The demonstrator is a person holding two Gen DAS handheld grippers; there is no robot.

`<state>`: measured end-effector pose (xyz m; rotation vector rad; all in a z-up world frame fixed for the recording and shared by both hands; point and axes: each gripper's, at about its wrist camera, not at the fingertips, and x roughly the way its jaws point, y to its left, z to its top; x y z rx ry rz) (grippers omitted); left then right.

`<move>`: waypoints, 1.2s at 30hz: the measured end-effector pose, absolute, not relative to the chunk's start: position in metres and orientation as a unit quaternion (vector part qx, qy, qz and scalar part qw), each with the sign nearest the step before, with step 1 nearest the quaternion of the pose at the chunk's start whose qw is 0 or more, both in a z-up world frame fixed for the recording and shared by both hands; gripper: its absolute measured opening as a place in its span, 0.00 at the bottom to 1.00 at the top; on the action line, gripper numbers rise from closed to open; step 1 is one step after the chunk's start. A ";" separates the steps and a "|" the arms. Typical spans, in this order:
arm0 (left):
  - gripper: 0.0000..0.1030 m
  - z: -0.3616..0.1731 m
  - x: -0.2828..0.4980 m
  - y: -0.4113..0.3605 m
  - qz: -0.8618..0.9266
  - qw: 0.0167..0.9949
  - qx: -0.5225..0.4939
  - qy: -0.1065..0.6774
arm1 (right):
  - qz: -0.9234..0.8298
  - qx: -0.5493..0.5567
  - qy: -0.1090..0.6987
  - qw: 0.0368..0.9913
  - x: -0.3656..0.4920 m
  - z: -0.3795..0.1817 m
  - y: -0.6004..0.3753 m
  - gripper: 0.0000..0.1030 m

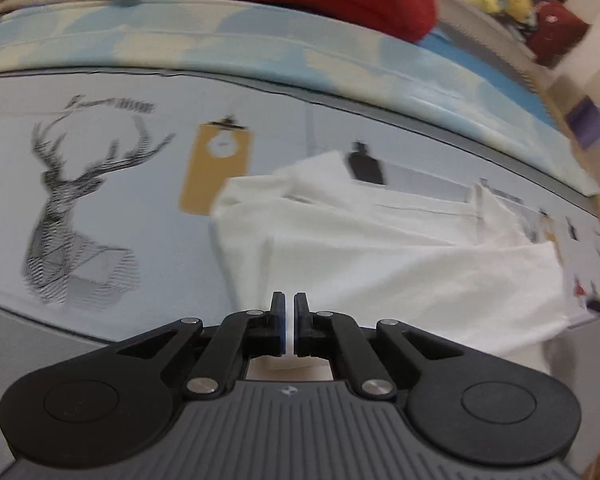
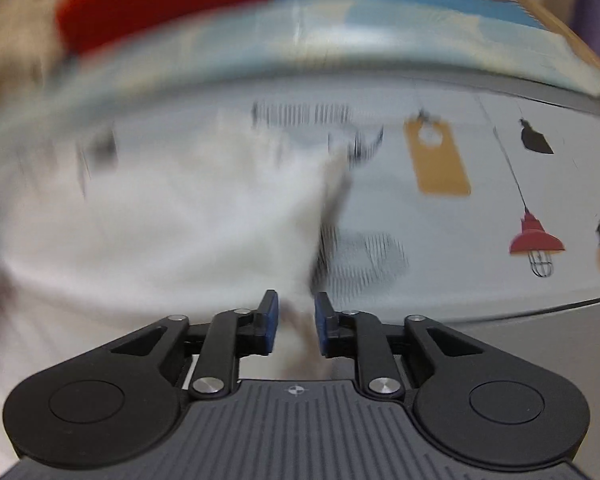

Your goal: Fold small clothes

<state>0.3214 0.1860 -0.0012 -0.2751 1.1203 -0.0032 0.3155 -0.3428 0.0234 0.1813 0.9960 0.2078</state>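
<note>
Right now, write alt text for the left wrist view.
The black left gripper, jaws nearly shut with white fabric showing in the slit between them, points down at a rumpled white cotton garment. The garment lies on a pale grey printed cloth bearing a black line-drawn stag and a mustard tag.

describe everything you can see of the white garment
The white garment is plain, soft-looking fabric, partly folded into overlapping layers with creased edges. It lies on the printed cloth, covering part of its pattern. The left gripper is shut, with a white strip showing between its pads, apparently pinching an edge. In the blurred right wrist view, white fabric sits between the right gripper pads, which stand apart; a grip cannot be confirmed.
</note>
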 end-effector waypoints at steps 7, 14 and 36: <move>0.02 -0.054 0.326 0.169 0.022 0.794 -0.077 0.602 | 0.057 0.229 0.438 0.867 0.354 -0.006 -0.351 0.41; 0.03 -0.056 0.324 0.169 0.019 0.795 -0.072 0.602 | 0.004 0.319 0.451 0.833 0.388 -0.056 -0.367 0.42; 0.05 -0.031 0.329 0.171 0.008 0.826 -0.109 0.553 | 0.211 0.065 0.422 0.880 0.366 -0.008 -0.314 0.09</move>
